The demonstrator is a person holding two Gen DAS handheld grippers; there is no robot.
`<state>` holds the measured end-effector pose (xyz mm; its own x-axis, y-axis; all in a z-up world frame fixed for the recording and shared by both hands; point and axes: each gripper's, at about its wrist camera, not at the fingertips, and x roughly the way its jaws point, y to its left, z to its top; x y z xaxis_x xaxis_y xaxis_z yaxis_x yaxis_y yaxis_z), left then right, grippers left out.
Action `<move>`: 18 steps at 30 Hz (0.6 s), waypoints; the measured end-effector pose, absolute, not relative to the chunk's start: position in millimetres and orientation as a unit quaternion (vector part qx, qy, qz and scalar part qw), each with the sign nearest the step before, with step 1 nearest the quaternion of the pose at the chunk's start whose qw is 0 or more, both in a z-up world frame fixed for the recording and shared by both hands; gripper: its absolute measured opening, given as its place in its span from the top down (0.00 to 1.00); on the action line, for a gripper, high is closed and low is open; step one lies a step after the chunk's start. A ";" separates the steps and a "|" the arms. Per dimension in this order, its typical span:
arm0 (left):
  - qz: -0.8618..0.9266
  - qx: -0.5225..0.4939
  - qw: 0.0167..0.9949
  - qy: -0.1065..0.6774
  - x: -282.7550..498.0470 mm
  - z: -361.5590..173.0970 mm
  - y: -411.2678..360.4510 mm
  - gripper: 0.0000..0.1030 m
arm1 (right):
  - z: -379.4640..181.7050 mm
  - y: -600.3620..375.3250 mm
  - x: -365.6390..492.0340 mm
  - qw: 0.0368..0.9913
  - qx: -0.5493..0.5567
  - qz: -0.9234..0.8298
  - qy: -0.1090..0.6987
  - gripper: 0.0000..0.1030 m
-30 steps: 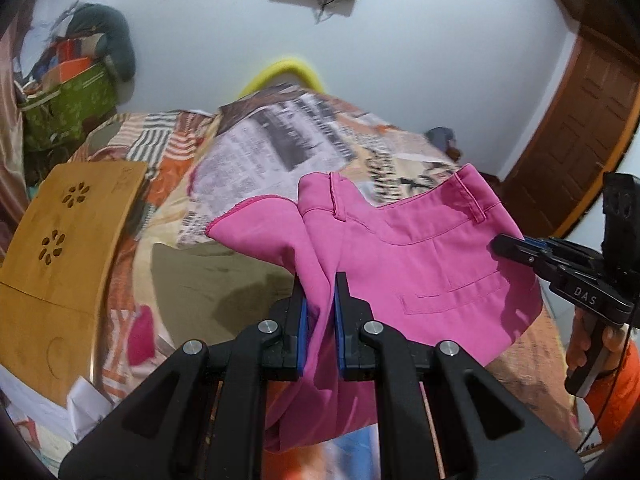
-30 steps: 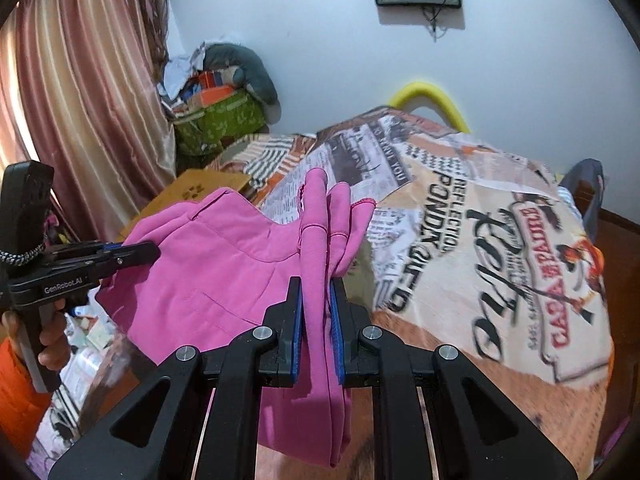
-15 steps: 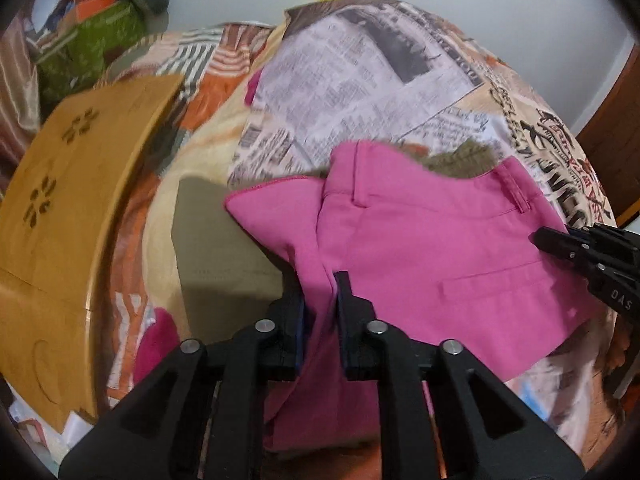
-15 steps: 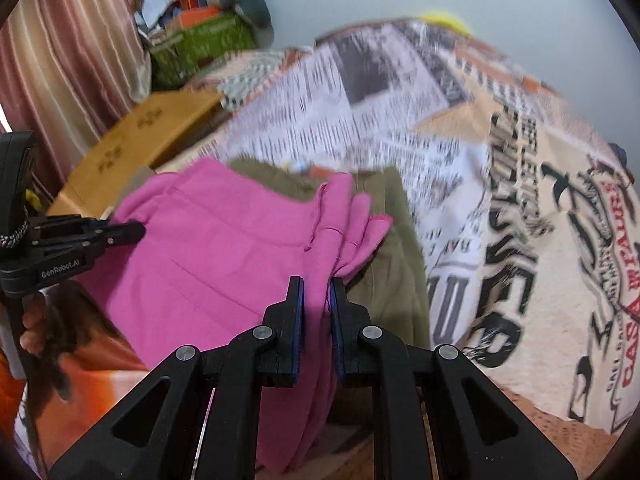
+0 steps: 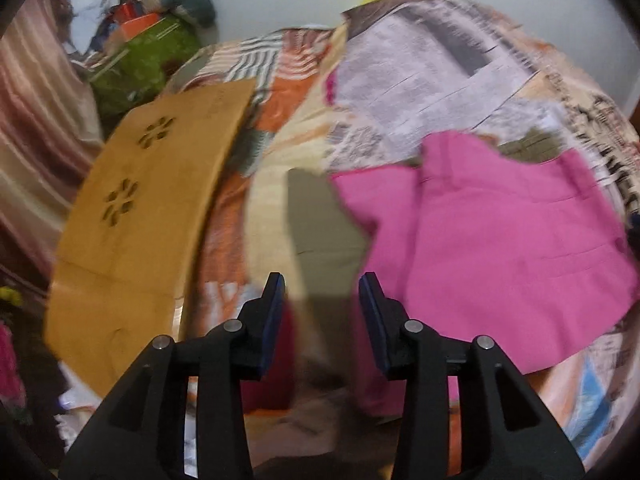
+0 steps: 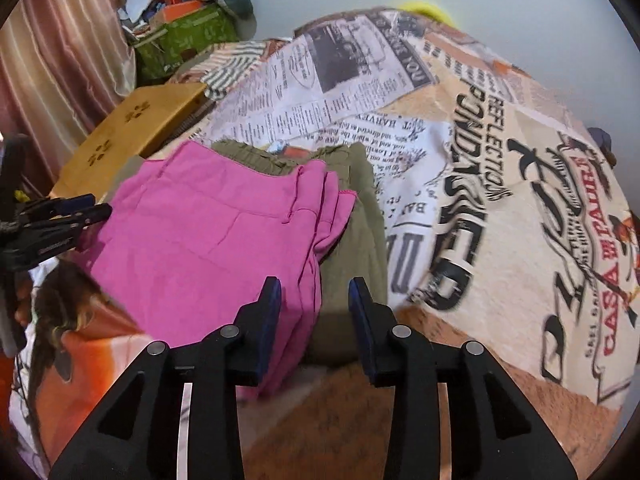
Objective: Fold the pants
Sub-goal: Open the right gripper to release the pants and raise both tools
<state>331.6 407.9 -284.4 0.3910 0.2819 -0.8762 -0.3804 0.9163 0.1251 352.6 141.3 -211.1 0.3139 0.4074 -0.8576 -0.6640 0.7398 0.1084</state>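
The folded bright pink cotton pants [image 5: 500, 248] lie flat on the bed, on top of an olive-green garment [image 5: 320, 224] that shows at their left side and past their far edge. In the left wrist view the left gripper [image 5: 322, 292] has just been opening; its black jaws with blue pads stand apart with nothing clamped, the olive cloth showing through the gap and the pink fabric just beside and behind the right jaw. In the right wrist view the right gripper [image 6: 314, 294] has likewise just been opening, its jaws parted. The stacked right edge of the pink pants [image 6: 208, 240] runs down into the gap near the left jaw, but the pads do not press on it; the olive-green garment [image 6: 360, 236] fills the rest of the gap. The left gripper [image 6: 60, 224] shows there at the pants' left edge, a hand [image 6: 20, 300] below it.

The bedspread printed with newspaper text and bold lettering [image 6: 500, 200] stretches wide and bare to the right and beyond the pants. To the left, a flat wooden board with flower-shaped cut-outs [image 5: 136, 216] lies at the bed's edge, with a striped pinkish curtain [image 6: 60, 48] behind it. The pants look smooth and matte, with a seam and a pocket line.
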 end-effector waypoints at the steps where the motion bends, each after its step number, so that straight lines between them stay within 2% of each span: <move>1: 0.195 -0.059 0.831 0.518 328.3 -283.1 411.3 0.61 | -207.8 141.7 350.8 0.802 -0.135 0.335 0.476 0.69; 7: 0.172 -0.095 0.857 0.477 298.5 -235.3 398.3 0.61 | -162.2 124.0 329.8 0.823 -0.120 0.342 0.437 0.64; 18: 0.132 -0.064 0.926 0.348 217.3 -86.5 308.3 0.61 | -44.1 80.9 257.0 0.869 -0.080 0.371 0.319 0.64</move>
